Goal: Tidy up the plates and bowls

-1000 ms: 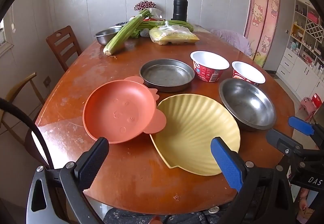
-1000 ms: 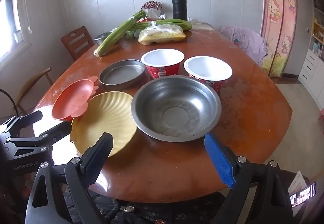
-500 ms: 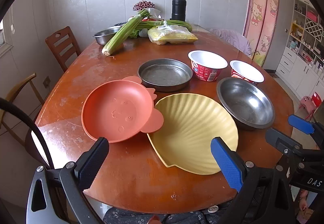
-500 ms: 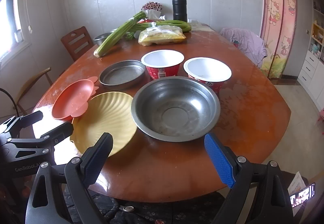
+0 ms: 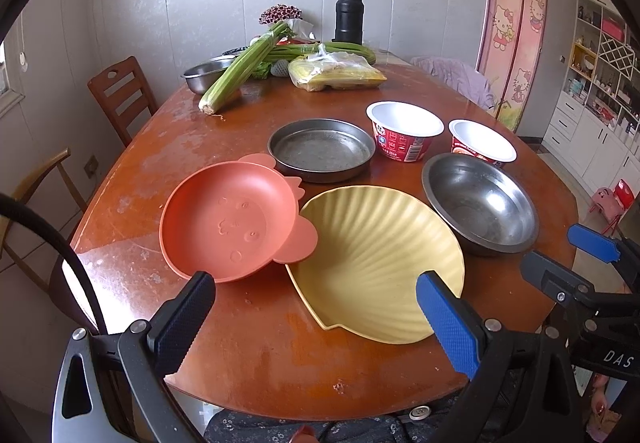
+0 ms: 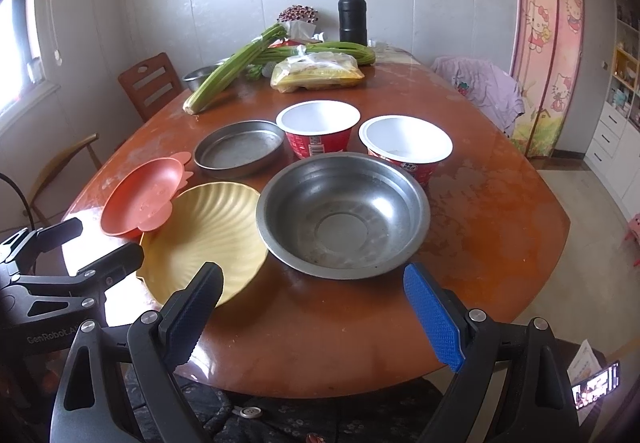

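On the oval wooden table, the yellow shell-shaped plate lies nearest the front edge. The orange animal-shaped plate overlaps its left rim; the steel bowl sits right; the round metal pan and two red paper cups stand behind.

The left gripper hangs with jaws wide apart over the near edge of the wooden table, holding nothing. Beyond it the orange plate overlaps the rim of the yellow shell plate; the steel bowl sits just right
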`<state>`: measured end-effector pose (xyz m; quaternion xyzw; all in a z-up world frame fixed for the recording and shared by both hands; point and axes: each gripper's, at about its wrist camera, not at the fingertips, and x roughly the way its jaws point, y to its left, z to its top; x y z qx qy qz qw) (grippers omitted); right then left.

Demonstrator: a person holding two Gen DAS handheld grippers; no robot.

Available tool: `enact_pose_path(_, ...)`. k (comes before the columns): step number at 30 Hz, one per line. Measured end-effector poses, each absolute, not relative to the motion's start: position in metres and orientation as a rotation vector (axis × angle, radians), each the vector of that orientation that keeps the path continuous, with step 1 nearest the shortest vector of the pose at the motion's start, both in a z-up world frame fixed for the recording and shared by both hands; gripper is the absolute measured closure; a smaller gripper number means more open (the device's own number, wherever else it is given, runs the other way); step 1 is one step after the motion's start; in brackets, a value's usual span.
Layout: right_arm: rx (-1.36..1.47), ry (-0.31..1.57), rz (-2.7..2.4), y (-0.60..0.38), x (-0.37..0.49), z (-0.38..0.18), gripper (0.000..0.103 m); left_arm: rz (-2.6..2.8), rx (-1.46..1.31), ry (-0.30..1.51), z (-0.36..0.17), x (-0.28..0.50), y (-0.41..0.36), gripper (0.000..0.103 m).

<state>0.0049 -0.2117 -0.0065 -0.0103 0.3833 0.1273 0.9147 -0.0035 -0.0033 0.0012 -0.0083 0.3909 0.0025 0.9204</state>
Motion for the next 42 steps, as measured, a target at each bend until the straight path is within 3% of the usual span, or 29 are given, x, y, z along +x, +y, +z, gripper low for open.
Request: enact_pose_path(42,-0.044,0.77,0.266,-0.2069,0.003,-0.0058,0.011,0.014,-0.018,0.793,-0.0006,-0.0038,-0.0026,0.002)
